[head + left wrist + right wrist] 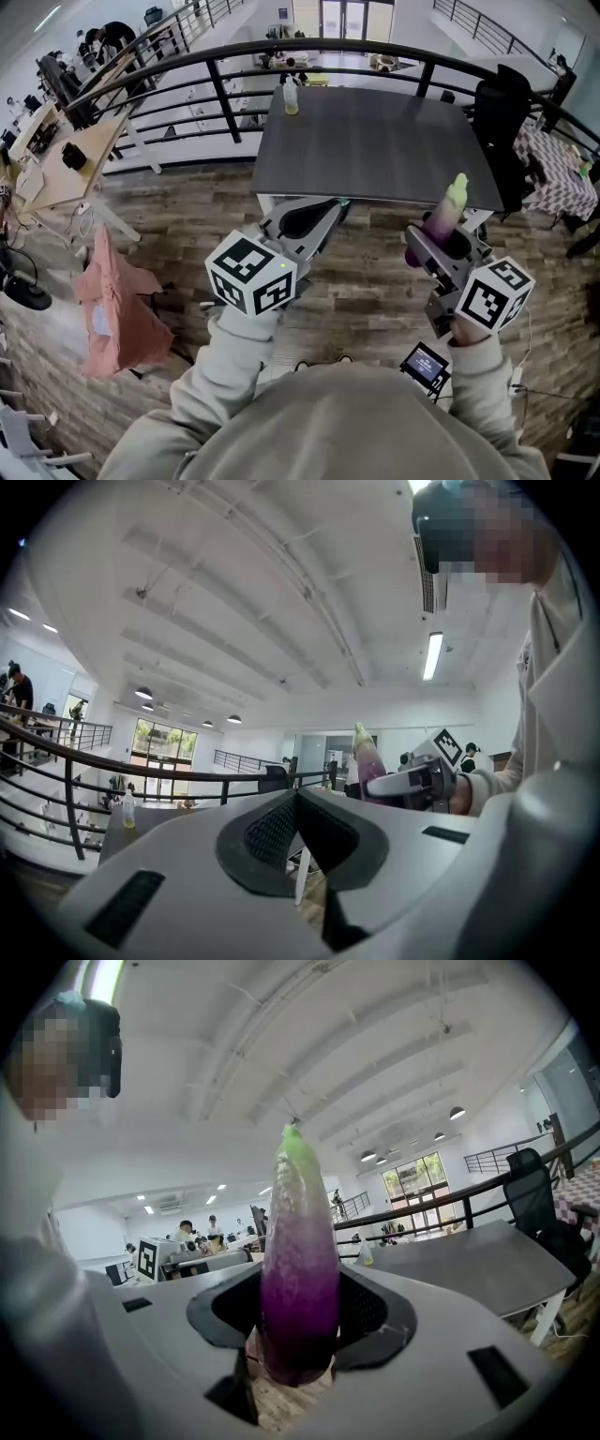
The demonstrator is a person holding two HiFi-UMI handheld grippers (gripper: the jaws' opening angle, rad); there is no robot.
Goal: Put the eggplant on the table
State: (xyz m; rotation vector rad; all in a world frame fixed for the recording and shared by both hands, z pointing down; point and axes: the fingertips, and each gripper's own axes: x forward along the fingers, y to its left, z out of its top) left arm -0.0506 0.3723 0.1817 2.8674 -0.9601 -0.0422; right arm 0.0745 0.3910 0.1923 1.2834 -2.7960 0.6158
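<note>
Your right gripper (433,246) has its fingers (375,1312) clamped on the eggplant (300,1269). It stands upright with its green tip up, right of centre in the head view, by the tabletop's (375,141) near edge. Your left gripper (323,214) has its fingers pressed together on nothing.

No legible words or numbers — marker cubes (251,272), square patterns only (no lettering)
</note>
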